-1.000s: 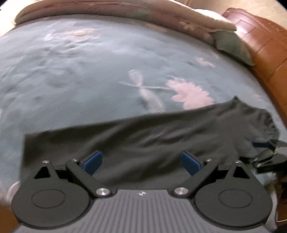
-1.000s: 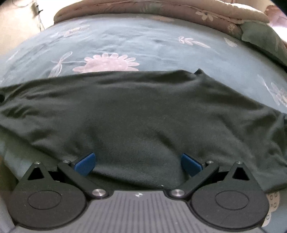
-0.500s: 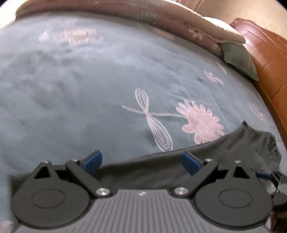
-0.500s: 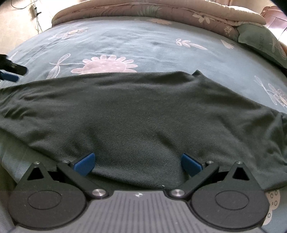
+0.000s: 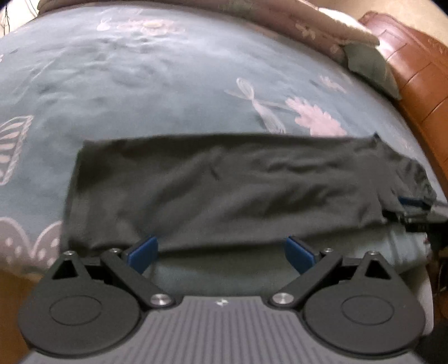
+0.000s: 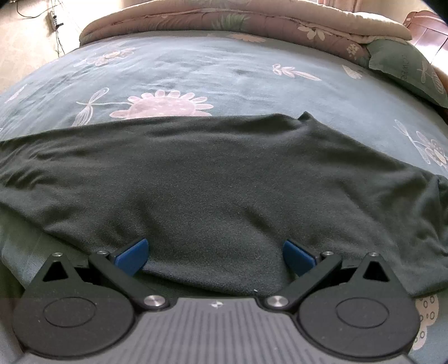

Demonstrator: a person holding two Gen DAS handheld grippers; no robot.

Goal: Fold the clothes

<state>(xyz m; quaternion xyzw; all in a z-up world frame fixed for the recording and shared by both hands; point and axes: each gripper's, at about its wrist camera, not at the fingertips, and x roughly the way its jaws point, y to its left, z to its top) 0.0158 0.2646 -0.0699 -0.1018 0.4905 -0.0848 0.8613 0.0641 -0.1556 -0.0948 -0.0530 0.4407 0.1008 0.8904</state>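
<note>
Dark garment [image 5: 224, 190] lay flat across the bed [image 5: 140, 84], folded into a long strip. L gripper [image 5: 221, 253] spread wide at its near edge, nothing held. R gripper [image 6: 215, 254] also released, pads resting w/ cloth [image 6: 224, 182] between them, not pinched.

dark garment [image 6: 224, 182] cut off at left, right edges

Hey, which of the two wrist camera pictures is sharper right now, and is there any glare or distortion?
Left wrist view: soft with motion blur over the dark garment and bedspread. Right wrist view: sharp, the knit shows; bright light washes out the folded quilt. Both bend the bed with fisheye curvature.
</note>
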